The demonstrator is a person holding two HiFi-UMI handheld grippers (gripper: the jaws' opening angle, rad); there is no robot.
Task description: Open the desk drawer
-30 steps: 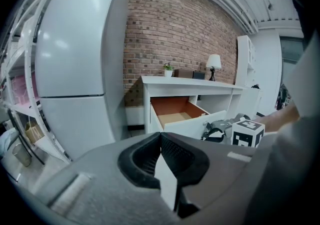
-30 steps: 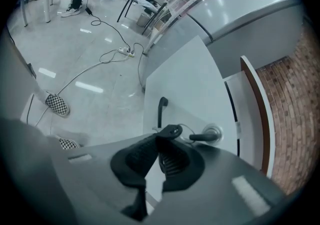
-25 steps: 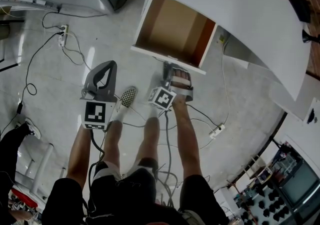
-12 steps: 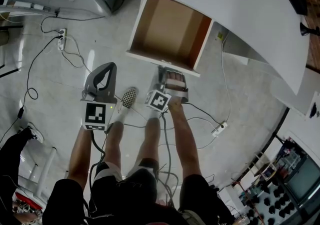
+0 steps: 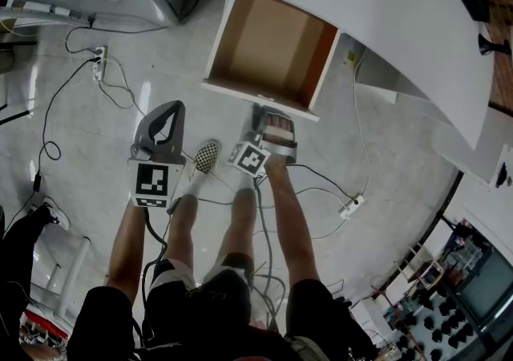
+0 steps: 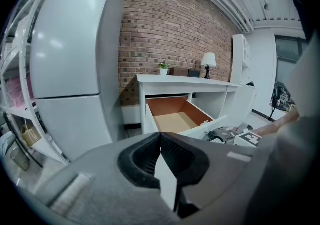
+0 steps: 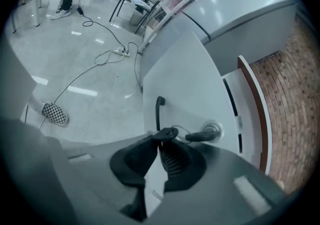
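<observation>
The white desk has its drawer pulled far out, the brown inside bare; it also shows in the left gripper view. My right gripper is at the white drawer front. Its jaws have just been opening a little, and the lower end of the black drawer handle still sits pinched between the tips of the right gripper. A key on a thin ring sticks in the lock beside it. My left gripper hangs over the floor left of the drawer, shut and empty.
A grey-white fridge stands left of the desk. Cables and power strips lie on the pale floor. My checkered shoe is between the grippers. Another person's dark leg is at the left edge.
More of the drawer's inside shows than a second ago. Over the last half second the drawer and both grippers look still.
</observation>
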